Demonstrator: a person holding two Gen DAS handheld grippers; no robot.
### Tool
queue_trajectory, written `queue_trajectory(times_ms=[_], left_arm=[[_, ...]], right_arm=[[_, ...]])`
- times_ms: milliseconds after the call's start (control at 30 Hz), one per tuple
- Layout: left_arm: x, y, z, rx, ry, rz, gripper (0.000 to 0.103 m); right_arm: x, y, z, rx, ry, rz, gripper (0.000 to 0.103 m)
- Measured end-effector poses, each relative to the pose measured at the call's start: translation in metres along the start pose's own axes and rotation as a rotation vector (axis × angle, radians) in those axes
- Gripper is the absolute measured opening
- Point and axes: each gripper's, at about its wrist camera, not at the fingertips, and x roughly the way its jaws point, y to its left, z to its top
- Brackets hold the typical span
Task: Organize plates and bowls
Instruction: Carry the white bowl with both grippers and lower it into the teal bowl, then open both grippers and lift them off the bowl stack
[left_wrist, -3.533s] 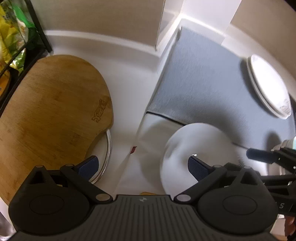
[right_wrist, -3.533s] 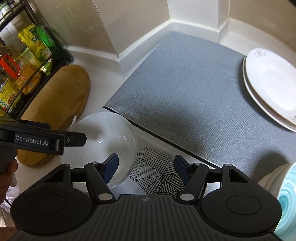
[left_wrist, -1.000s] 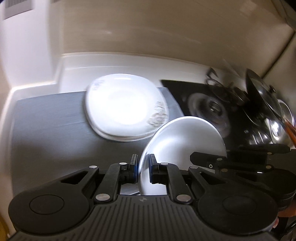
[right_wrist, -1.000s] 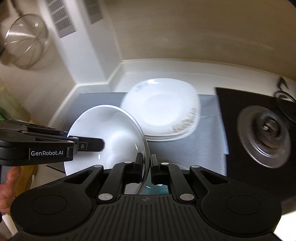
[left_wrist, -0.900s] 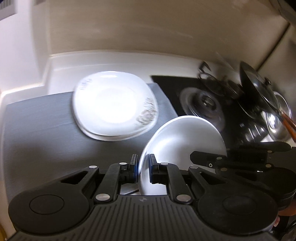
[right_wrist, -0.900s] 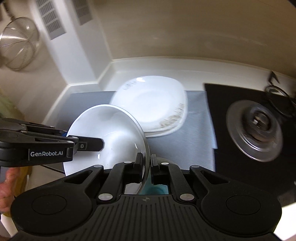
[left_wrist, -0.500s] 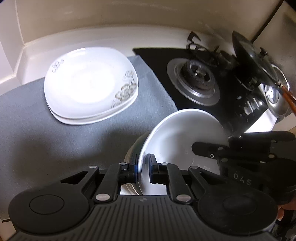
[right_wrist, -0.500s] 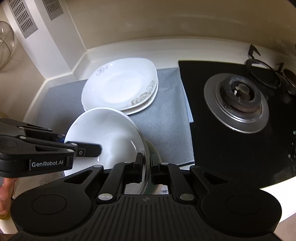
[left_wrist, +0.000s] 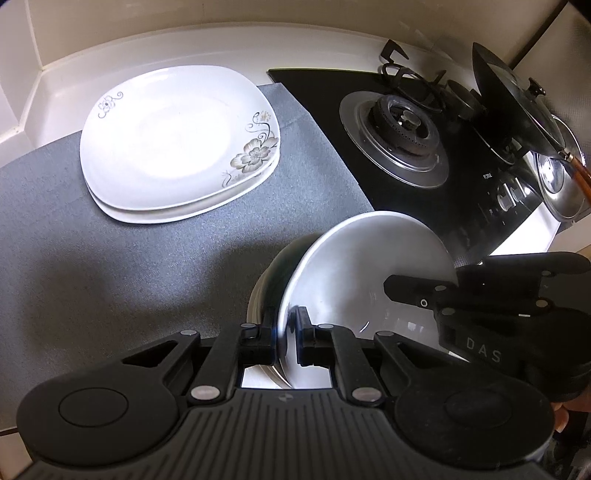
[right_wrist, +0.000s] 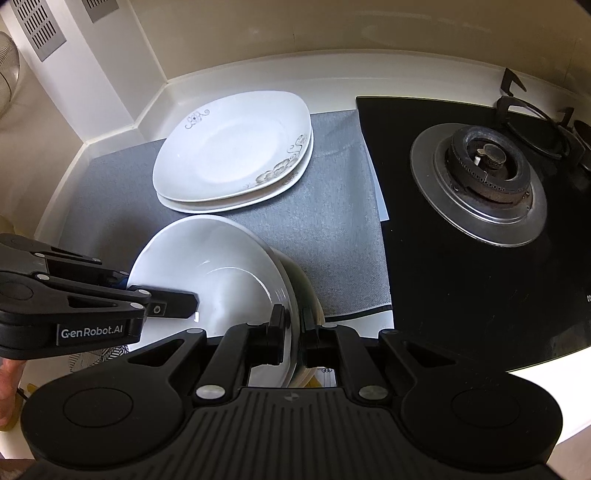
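- White bowl (right_wrist: 207, 266) hangs tilted just above the bowl stack (right_wrist: 308, 301), near the stacked plates (right_wrist: 232, 147).
- Left gripper (left_wrist: 288, 334) and right gripper (right_wrist: 293, 332) each pinch its rim.
- Nesting is under way; next, level it, seat it, then release.

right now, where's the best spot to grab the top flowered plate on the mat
Take the top flowered plate by its near rim, coming in low from the front: it is shallow and lies flat on a second plate, so only the overhanging edge offers purchase.
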Motion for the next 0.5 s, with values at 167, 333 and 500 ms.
queue_trajectory(times_ms=[167, 333, 500], left_arm=[[0.0008, 0.0024, 0.0017, -0.011, 0.007, -0.008, 0.008], [0.0015, 0.0035, 0.0017, -0.021, 0.011, -0.013, 0.008], [0.0025, 0.0059, 0.0033, -0.033, 0.021, -0.020, 0.008]], right_arm=[[0.0027, -0.0011, 0.0011, 0.006, 0.006, 0.004, 0.009], [0.0042, -0.0019, 0.0016, 0.026, 0.008, 0.019, 0.014], [0.0024, -0.0025, 0.0022, 0.022, 0.004, 0.021, 0.014]])
